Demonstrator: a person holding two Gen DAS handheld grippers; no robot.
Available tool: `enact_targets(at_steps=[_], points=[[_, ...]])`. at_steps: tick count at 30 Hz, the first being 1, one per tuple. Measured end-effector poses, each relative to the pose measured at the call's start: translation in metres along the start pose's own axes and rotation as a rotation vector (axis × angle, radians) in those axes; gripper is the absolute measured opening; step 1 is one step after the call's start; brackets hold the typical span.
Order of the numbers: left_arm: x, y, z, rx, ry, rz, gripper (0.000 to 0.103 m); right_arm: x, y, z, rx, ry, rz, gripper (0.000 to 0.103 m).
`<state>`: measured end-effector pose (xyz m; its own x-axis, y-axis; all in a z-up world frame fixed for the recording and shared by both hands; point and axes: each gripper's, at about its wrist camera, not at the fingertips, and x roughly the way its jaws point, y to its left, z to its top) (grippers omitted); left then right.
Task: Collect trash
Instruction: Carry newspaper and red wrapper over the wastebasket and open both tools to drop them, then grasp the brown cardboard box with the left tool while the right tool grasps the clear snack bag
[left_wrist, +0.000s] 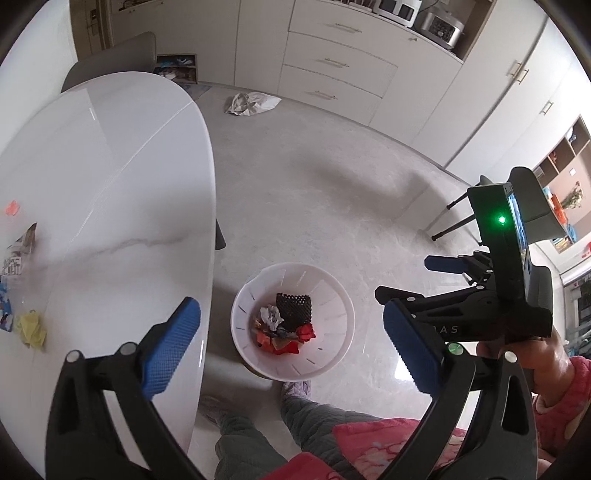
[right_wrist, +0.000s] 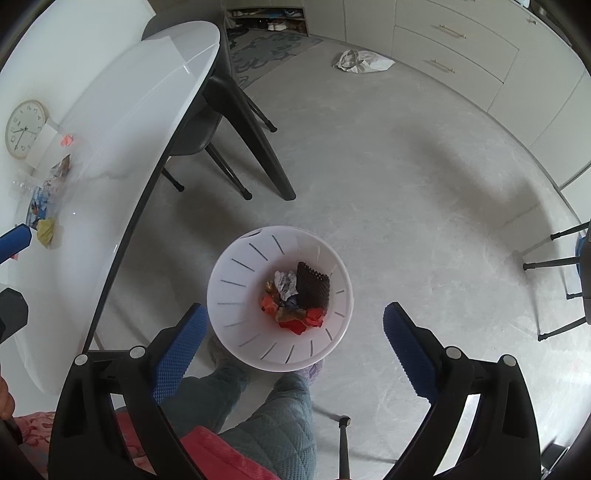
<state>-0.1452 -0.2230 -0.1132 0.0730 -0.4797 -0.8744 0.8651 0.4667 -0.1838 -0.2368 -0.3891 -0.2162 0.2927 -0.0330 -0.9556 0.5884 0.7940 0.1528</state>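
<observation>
Both grippers empty over bin, scraps left on worktop

Left gripper (left_wrist: 291, 328) and right gripper (right_wrist: 295, 339): jaws spread wide, nothing between them. Bin (left_wrist: 332, 295) on floor beside worktop (left_wrist: 110, 166), part filled. Yellow wad (left_wrist: 32, 328) near the edge looks light, soft, crushable; judge a pinch across its bulk best

I am noting a cloth bag (right_wrist: 364, 61) lying on the floor near the drawers (right_wrist: 454, 48); a wall clock (right_wrist: 25, 129) is lying on the surface (right_wrist: 122, 122).
</observation>
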Motion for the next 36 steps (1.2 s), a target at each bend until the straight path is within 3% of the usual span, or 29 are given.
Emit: enact_targets(at_steps=[8, 25, 36], points=[[-0.012, 0.018, -0.003, -0.040, -0.011, 0.022, 0.095, -0.003, 0.014, 0.005, -0.027, -0.005, 0.005, 0.095], [-0.050, 0.085, -0.025, -0.169, -0.054, 0.110, 0.095, -0.001, 0.084, 0.029, -0.142, -0.022, 0.035, 0.095], [-0.058, 0.196, -0.063, -0.353, -0.054, 0.311, 0.095, 0.000, 0.164, 0.053, -0.245, -0.044, 0.085, 0.095]])
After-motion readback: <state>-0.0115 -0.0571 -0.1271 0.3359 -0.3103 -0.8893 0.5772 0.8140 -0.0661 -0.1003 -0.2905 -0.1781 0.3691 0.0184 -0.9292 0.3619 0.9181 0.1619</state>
